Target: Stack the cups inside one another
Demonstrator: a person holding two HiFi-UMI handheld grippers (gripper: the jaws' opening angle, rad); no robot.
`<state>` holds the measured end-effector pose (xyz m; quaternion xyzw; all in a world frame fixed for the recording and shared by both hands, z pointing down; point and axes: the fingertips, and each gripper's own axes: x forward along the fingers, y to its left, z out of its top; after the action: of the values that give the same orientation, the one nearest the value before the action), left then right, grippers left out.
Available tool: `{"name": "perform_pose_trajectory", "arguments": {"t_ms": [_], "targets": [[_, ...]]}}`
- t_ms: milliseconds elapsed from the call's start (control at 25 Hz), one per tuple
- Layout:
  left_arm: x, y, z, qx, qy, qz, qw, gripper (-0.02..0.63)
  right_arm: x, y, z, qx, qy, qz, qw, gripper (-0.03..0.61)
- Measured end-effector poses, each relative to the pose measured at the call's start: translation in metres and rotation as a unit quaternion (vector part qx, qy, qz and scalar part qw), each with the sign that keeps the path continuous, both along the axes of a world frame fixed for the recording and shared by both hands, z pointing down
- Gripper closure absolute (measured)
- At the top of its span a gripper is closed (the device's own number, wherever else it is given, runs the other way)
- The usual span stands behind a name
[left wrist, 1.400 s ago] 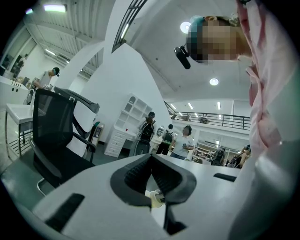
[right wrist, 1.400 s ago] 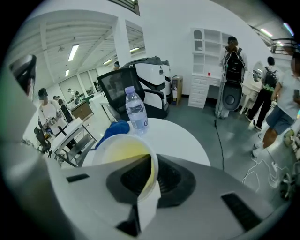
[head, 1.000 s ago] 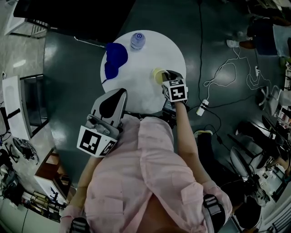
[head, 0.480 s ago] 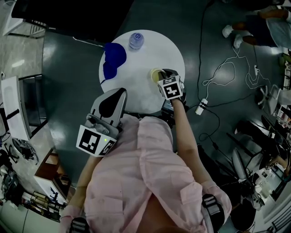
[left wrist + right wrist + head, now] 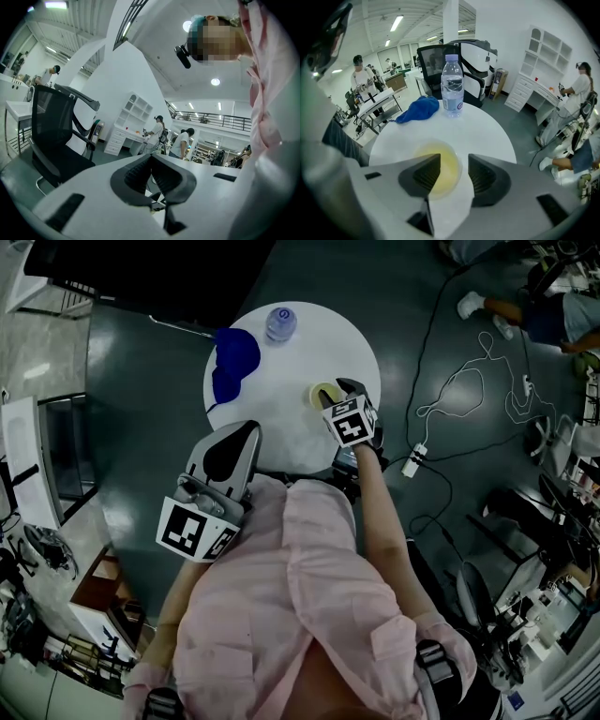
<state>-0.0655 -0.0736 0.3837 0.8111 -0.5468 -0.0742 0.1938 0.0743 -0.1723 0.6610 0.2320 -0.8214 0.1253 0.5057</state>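
Right gripper (image 5: 453, 164): I read the jaws as having just been opening; they now stand wide, with the pads clear of the yellow cup (image 5: 447, 180). The cup shows in the gap and partly behind one jaw. It stands upright on the round white table (image 5: 487, 126), near the table's edge closest to me. Water bottle (image 5: 452, 84) and blue cloth (image 5: 417, 108) sit at the table's far side, well apart from the cup. Left gripper (image 5: 151, 159): jaws together, nothing between them, held off the table's near edge.
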Motion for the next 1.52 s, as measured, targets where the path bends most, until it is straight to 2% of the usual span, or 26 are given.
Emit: {"name": "perform_pose_trajectory", "arguments": {"t_ms": [720, 920, 1320, 1520], "targets": [[0.001, 0.004, -0.006, 0.010, -0.003, 0.000, 0.9999, 0.595, 0.002, -0.007, -0.023, 0.024, -0.029, 0.022, 0.999, 0.411], [0.002, 0.007, -0.007, 0.014, -0.005, 0.000, 0.9999, 0.595, 0.002, -0.007, -0.028, 0.026, -0.050, 0.044, 0.997, 0.411], [0.004, 0.013, -0.010, 0.020, -0.006, 0.000, 0.9998, 0.595, 0.004, -0.013, -0.062, 0.069, -0.087, 0.063, 0.992, 0.411], [0.008, 0.016, -0.011, 0.024, -0.007, 0.002, 0.9997, 0.595, -0.002, -0.013, -0.097, 0.094, -0.129, 0.079, 0.984, 0.413]]}}
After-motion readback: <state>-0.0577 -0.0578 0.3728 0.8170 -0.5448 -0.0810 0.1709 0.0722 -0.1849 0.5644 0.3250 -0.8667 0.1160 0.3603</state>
